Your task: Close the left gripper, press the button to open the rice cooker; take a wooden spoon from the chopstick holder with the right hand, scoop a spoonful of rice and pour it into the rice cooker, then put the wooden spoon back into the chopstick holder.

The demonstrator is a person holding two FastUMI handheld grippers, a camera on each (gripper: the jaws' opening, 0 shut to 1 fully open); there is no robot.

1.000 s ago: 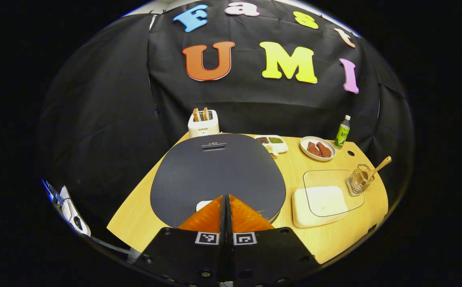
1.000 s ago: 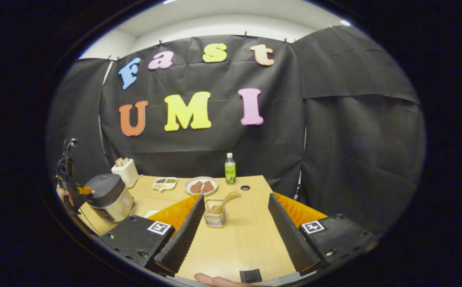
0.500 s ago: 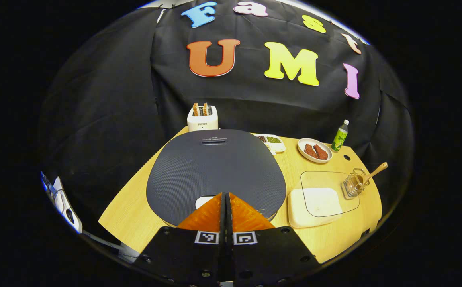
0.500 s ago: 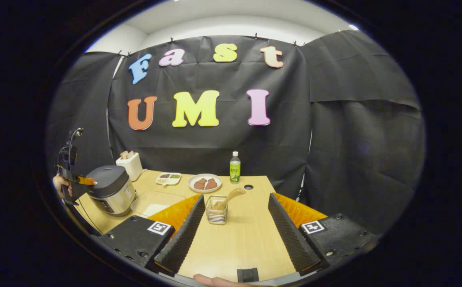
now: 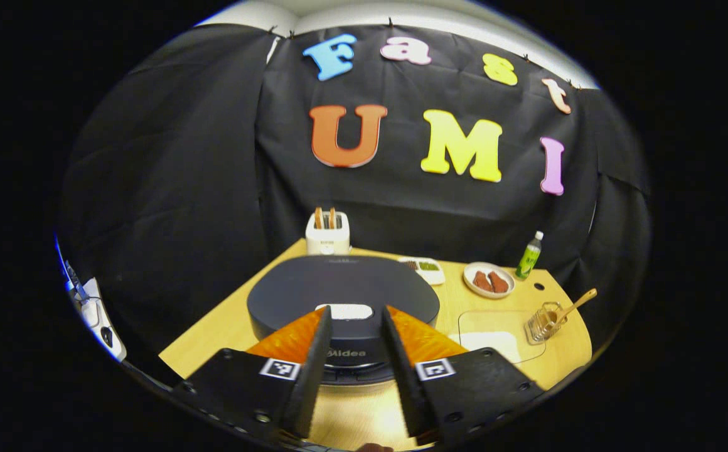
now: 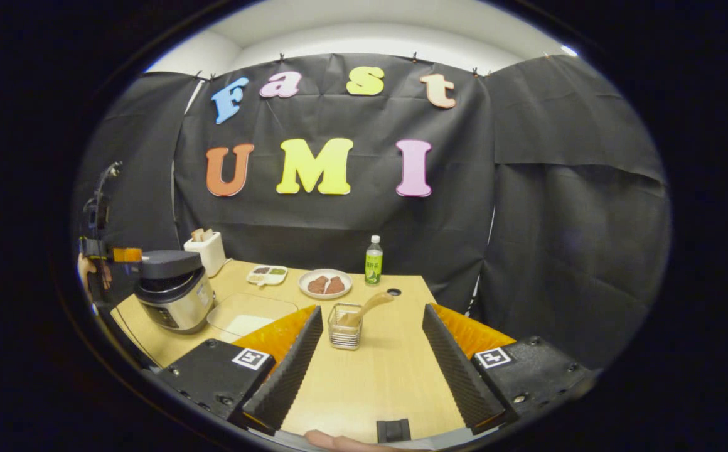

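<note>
1. Two grippers in frame. Left gripper [image 5: 353, 317]: jaws parted, nothing between them, hovering just in front of the rice cooker [image 5: 342, 301], whose white button [image 5: 347, 311] sits between the fingertips in the left gripper view.
2. Right gripper view: rice cooker lid [image 6: 166, 264] has popped up, gap visible above the body.
3. Right gripper [image 6: 373, 317]: jaws wide apart, empty, above the table [image 6: 376, 376].
4. Wooden spoon [image 6: 364, 308] stands tilted in the chopstick holder [image 6: 345, 335], just ahead of the right gripper's fingers.
5. Rice tray [image 5: 496, 339] under a clear lid sits between cooker and holder.
6. Toaster [image 5: 327, 233], bottle [image 5: 529, 255], plate [image 5: 488, 280] line the table's far edge.
</note>
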